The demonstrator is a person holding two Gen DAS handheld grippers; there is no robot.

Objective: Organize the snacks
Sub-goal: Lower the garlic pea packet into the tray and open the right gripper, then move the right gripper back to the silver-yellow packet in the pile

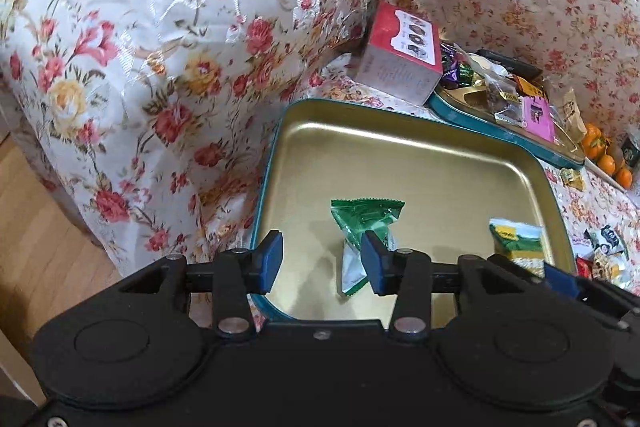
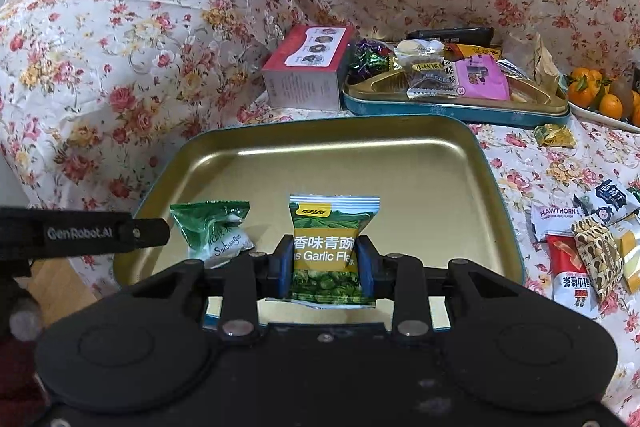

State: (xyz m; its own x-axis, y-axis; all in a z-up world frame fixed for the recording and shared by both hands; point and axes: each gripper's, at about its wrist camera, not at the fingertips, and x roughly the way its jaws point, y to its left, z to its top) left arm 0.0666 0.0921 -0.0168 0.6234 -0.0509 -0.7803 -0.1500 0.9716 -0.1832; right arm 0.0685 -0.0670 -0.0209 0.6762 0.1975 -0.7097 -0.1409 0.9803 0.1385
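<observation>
Over the gold tray [image 2: 472,163], the right gripper [image 2: 325,263] is clamped on a garlic-pea packet [image 2: 334,227]; the left gripper [image 1: 322,259], jaws apart, hovers by the green packet [image 1: 360,223] lying inside. Sorting looks barely started: several loose snacks [image 2: 580,247] remain on the floral cover beside the tray.

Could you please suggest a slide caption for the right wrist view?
Right hand-held gripper shut on a garlic pea packet over the gold tin tray, beside a green packet.

Left gripper [image 1: 322,259] jaws parted and holding nothing; right gripper [image 2: 324,261] jaws closed on a packet, just right of it.
</observation>
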